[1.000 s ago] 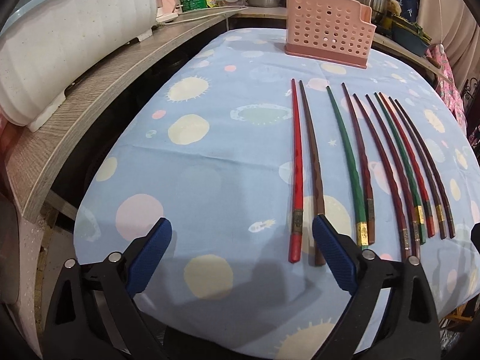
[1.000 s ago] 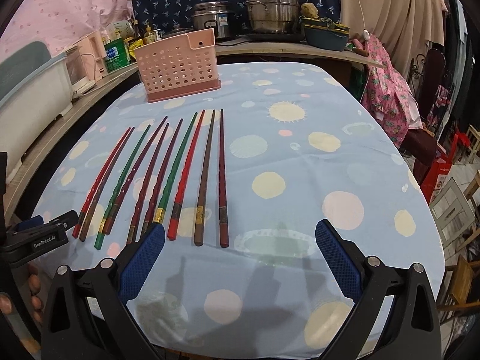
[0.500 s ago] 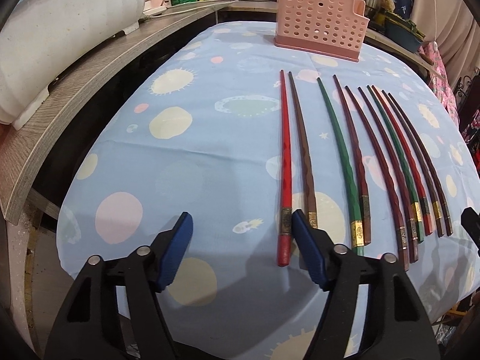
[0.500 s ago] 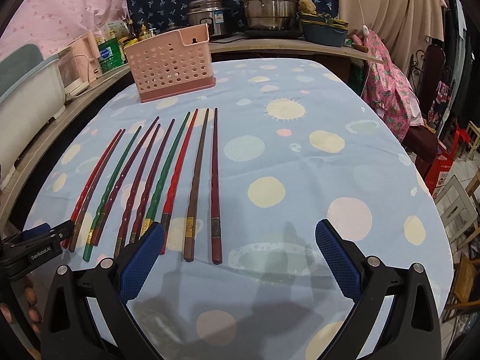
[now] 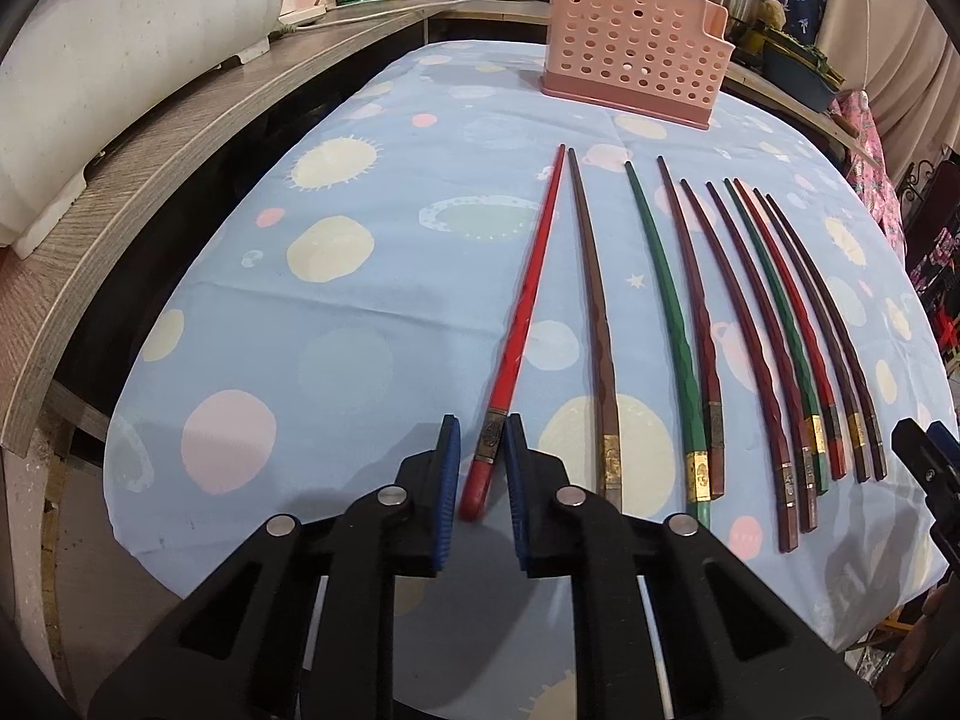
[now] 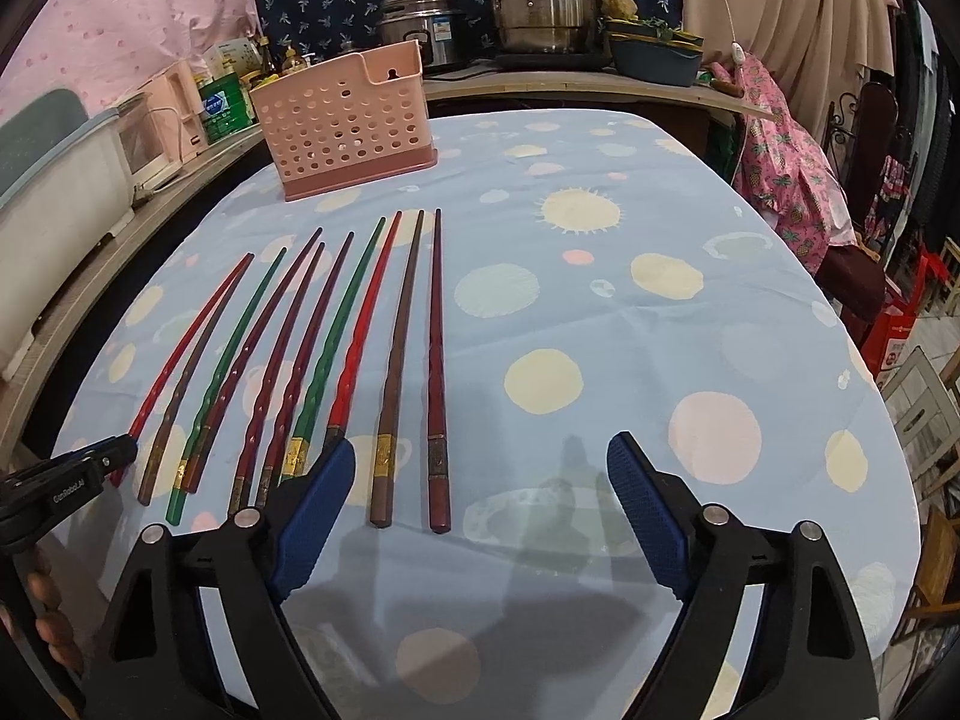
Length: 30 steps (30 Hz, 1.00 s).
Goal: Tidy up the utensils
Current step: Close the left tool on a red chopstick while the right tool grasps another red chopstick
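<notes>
Left wrist view: the left gripper (image 5: 483, 468) has its pads narrowed around the thick end of the red stick (image 5: 521, 333), which lies at the left end of the row near the table's (image 5: 240, 312) front edge. One pad looks to touch the stick, the other sits just beside it — whether the pinch is firm I cannot tell. The risk, as I judge it, is a grip so close to the butt: on lifting, the long tapered tip may sag or swing, and it could roll out of the pads or knock the brown stick (image 5: 597, 324) just beside it, spoiling the row. A tilted stick would also be harder to feed into the basket (image 5: 630, 54), which stands well apart near the far edge.

In the right wrist view the right gripper (image 6: 480, 504) is spread wide and holds nothing — it hangs over the front edge at the right end of the row, with the last two sticks' butts between its pads and the other sticks (image 6: 312, 360) fanned out to its left.
</notes>
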{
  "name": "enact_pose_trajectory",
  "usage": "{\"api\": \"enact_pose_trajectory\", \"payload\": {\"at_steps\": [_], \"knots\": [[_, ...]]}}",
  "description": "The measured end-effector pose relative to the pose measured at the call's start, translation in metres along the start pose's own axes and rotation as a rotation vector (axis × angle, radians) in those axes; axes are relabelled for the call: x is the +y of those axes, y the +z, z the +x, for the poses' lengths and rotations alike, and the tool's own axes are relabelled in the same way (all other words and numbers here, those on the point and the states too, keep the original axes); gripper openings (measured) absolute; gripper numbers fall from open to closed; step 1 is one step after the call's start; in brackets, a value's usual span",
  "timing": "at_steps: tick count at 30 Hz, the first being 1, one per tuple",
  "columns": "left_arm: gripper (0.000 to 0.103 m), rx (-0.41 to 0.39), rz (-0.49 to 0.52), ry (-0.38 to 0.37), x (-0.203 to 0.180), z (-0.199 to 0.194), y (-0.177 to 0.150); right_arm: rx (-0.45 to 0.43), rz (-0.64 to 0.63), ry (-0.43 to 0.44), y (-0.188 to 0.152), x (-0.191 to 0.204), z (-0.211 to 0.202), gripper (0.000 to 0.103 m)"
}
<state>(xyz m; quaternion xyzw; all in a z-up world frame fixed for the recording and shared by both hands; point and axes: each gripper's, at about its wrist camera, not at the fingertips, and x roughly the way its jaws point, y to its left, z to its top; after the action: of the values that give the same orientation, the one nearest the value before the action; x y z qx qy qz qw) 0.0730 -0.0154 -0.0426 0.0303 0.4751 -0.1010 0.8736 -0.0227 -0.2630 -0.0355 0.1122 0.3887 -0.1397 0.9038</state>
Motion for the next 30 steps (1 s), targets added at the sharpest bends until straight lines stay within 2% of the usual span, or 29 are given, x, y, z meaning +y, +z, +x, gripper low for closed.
{"api": "enact_pose_trajectory", "payload": {"at_steps": [4,6,15,22,30], "knots": [[0.014,-0.006,0.01,0.013,-0.003,0.0,-0.001,0.014,0.004,0.016,0.001,-0.001,0.006,0.061],[0.015,-0.009,0.012,0.014,-0.002,0.0,-0.002,0.018,0.007,0.024,0.001,-0.001,0.008,0.057],[0.015,-0.021,0.021,0.022,-0.003,0.0,-0.004,0.008,0.008,0.062,0.004,0.006,0.005,0.053],[0.015,-0.021,0.018,0.019,-0.003,0.0,-0.004,0.035,-0.049,0.141,0.004,0.034,0.008,0.027],[0.015,-0.018,0.012,0.007,-0.001,-0.001,-0.003,0.066,-0.075,0.172,0.003,0.05,0.019,0.018]]}}
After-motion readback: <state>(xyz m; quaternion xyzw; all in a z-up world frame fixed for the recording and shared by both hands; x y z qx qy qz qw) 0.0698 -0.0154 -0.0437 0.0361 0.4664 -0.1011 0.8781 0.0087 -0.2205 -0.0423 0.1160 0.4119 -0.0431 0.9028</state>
